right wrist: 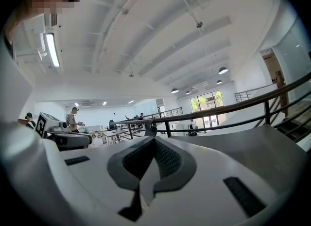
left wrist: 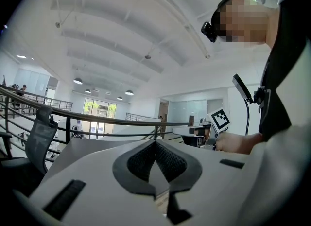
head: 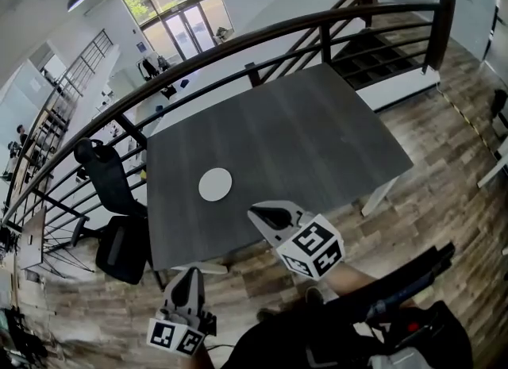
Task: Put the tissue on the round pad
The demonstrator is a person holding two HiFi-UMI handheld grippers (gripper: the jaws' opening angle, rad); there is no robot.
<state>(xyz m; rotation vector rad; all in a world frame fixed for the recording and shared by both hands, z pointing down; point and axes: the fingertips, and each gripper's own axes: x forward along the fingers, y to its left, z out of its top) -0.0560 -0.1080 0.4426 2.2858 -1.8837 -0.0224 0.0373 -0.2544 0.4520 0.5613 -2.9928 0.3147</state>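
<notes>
The textured dark pads [left wrist: 140, 164] of the left gripper [left wrist: 155, 143] are pressed together at their tips with nothing between them. The right gripper [right wrist: 154, 140] looks the same: pads meeting, nothing held. In the head view both grippers point towards the dark grey rectangular table [head: 317, 137]. The right one sits over the table's near edge, close to the white round pad [head: 215, 184], which lies flat and bare on the tabletop. The left one is off the table, in front of that edge. No tissue shows in any view (the only white thing on the table is the pad itself). I judge that the pickup has not begun. The next move calls for finding the tissue, spreading one gripper's jaws, and pinching it lightly so it does not tear. Beyond the table runs a black metal railing [head: 238, 50].
</notes>
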